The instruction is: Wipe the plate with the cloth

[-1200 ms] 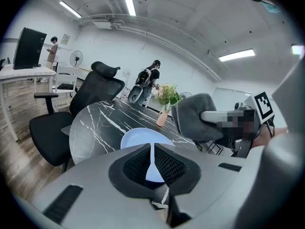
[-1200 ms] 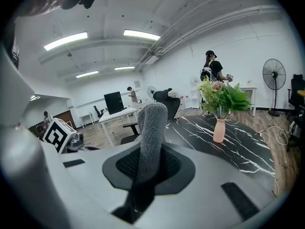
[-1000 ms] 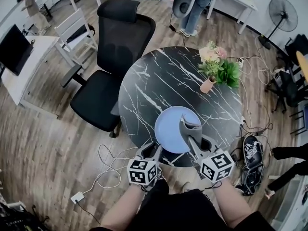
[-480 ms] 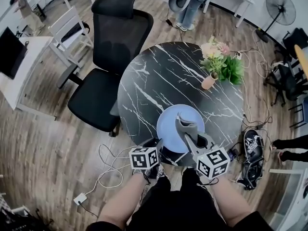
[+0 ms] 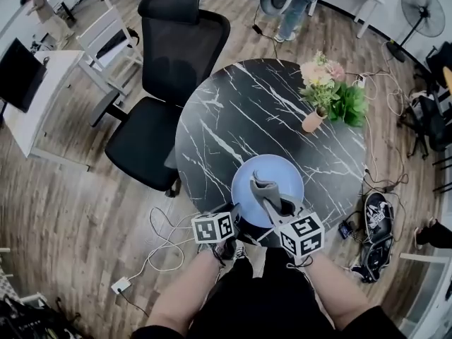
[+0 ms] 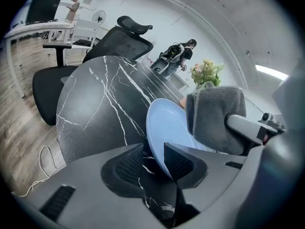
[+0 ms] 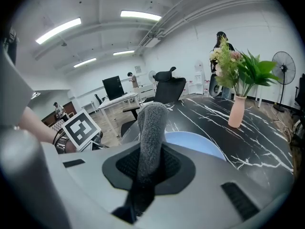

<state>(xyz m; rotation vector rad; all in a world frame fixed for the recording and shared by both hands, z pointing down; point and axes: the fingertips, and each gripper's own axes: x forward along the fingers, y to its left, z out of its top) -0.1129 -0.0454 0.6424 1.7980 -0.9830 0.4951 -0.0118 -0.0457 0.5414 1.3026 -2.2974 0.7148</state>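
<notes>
The plate (image 5: 282, 174) lies near the front edge of the black marble table (image 5: 240, 119). The left gripper (image 6: 153, 152), its jaws just opened wide, straddles the plate's near rim without pinching it. The right gripper (image 5: 281, 209) clamps the grey cloth (image 5: 263, 189) upright over the plate.

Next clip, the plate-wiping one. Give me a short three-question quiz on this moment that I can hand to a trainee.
1. True or false: the right gripper is shut on the grey cloth.
2. What stands between the jaws of the left gripper? A) a spoon B) the rim of the blue plate C) nothing
3. Fill in: past the round table stands a black office ___.

Key:
1. True.
2. B. Those jaws have just been opening and stand apart with the rim between them.
3. chair.
</notes>
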